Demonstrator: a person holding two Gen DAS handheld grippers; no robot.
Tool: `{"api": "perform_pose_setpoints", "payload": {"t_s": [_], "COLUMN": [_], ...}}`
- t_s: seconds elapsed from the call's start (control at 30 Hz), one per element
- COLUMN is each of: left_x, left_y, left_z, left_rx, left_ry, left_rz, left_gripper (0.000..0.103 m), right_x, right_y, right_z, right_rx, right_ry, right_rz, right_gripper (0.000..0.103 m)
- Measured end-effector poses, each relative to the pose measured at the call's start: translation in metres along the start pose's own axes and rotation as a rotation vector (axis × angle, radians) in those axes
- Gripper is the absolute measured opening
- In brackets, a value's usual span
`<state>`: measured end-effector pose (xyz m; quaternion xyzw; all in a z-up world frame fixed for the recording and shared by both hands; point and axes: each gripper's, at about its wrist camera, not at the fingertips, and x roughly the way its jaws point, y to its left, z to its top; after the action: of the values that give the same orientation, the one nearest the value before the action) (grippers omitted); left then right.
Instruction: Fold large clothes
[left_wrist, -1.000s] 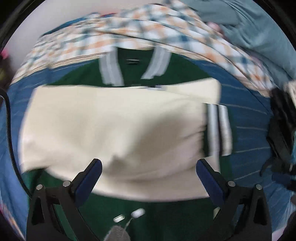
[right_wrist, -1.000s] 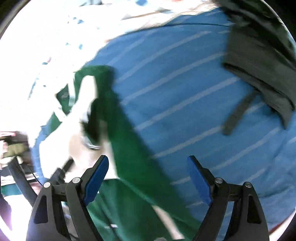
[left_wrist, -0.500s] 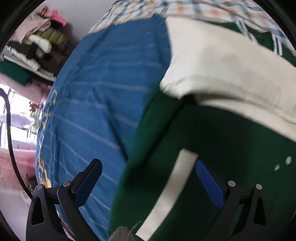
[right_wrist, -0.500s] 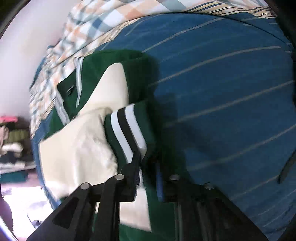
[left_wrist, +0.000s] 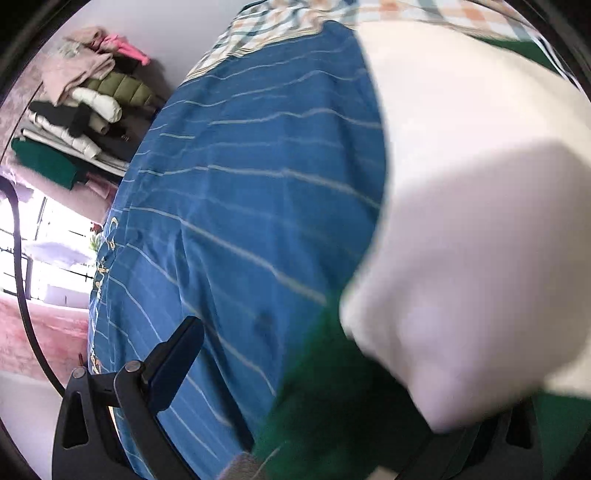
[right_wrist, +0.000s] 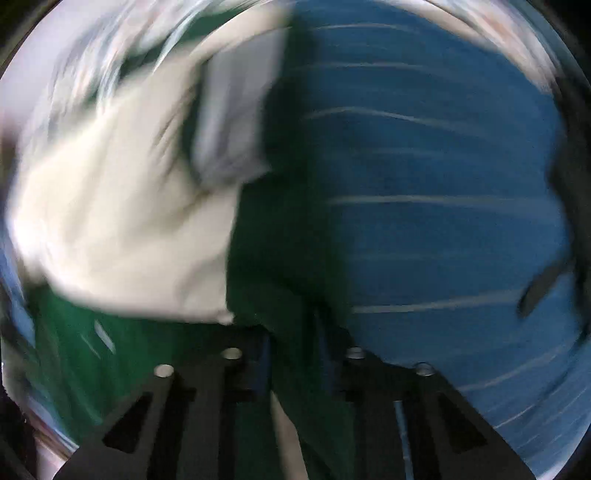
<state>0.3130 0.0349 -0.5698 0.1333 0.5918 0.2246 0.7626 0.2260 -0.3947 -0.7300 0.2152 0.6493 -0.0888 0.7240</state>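
The right gripper (right_wrist: 293, 354) has just been closing, and its jaws now pinch a fold of the green jacket (right_wrist: 280, 258) between them. The picture there is blurry. The jacket's cream sleeve (right_wrist: 122, 221) lies to the left of that claw, and the blue striped bedsheet (right_wrist: 443, 184) spreads to the right. The left gripper (left_wrist: 306, 398) is wide apart; one finger (left_wrist: 173, 362) hangs over the bedsheet (left_wrist: 240, 203), and the other is hidden behind the cream sleeve (left_wrist: 472, 221). The jacket's green edge (left_wrist: 325, 398) sits between them, but nothing squeezes it. A checked blanket (left_wrist: 295, 22) lies at the far end of the bed. A pile of clothes (left_wrist: 85, 103) sits by the wall.
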Motion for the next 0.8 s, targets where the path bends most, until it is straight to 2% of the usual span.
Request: {"api": "perform_pose_setpoints", "payload": {"t_s": [0.1, 0.17, 0.2, 0.23, 0.3, 0.4, 0.43, 0.5, 0.57, 0.63, 0.7, 0.77, 0.8], "left_x": [0.005, 0.006, 0.006, 0.006, 0.005, 0.013, 0.014, 0.014, 0.018, 0.024, 0.028, 0.023, 0.015], "left_y": [0.003, 0.002, 0.002, 0.003, 0.003, 0.005, 0.003, 0.001, 0.002, 0.011, 0.025, 0.036, 0.042], "left_z": [0.002, 0.0, -0.001, -0.001, 0.0, 0.002, 0.002, 0.0, -0.001, 0.001, 0.004, 0.002, -0.003], "left_rx": [-0.005, 0.004, 0.003, -0.002, -0.014, -0.038, -0.032, -0.023, -0.048, -0.086, -0.132, -0.154, -0.152], "left_ry": [0.008, -0.002, -0.003, -0.002, 0.005, 0.0, -0.017, -0.078, -0.106, -0.083, -0.018, 0.027, 0.027], "left_rz": [-0.015, -0.015, -0.016, -0.021, -0.038, -0.079, -0.088, -0.102, -0.143, -0.206, -0.28, -0.296, -0.288], "left_gripper": [0.103, 0.103, 0.103, 0.103, 0.103, 0.103, 0.103, 0.103, 0.103, 0.103, 0.103, 0.103, 0.103], "right_x": [-0.013, 0.004, 0.018, 0.021, 0.013, 0.001, 0.004, 0.014, 0.02, 0.028, 0.026, 0.017, 0.006], "right_y": [-0.056, -0.097, -0.112, -0.113, -0.087, -0.03, -0.015, 0.002, -0.012, -0.029, -0.022, -0.015, -0.012], "right_z": [0.0, -0.007, -0.01, -0.008, 0.008, 0.016, 0.015, 0.017, 0.025, 0.028, 0.029, 0.028, 0.024], "right_rx": [0.271, 0.448, 0.523, 0.527, 0.368, 0.042, -0.043, -0.115, -0.017, 0.163, 0.191, 0.214, 0.231], "right_ry": [-0.086, -0.042, -0.004, 0.012, 0.048, 0.028, 0.025, 0.008, -0.038, -0.018, 0.037, 0.104, 0.117], "right_rz": [0.031, 0.079, 0.152, 0.17, 0.063, -0.102, -0.138, -0.198, -0.167, -0.089, -0.099, -0.137, -0.147], "right_gripper": [0.017, 0.017, 0.017, 0.017, 0.022, 0.023, 0.024, 0.024, 0.024, 0.024, 0.028, 0.039, 0.039]}}
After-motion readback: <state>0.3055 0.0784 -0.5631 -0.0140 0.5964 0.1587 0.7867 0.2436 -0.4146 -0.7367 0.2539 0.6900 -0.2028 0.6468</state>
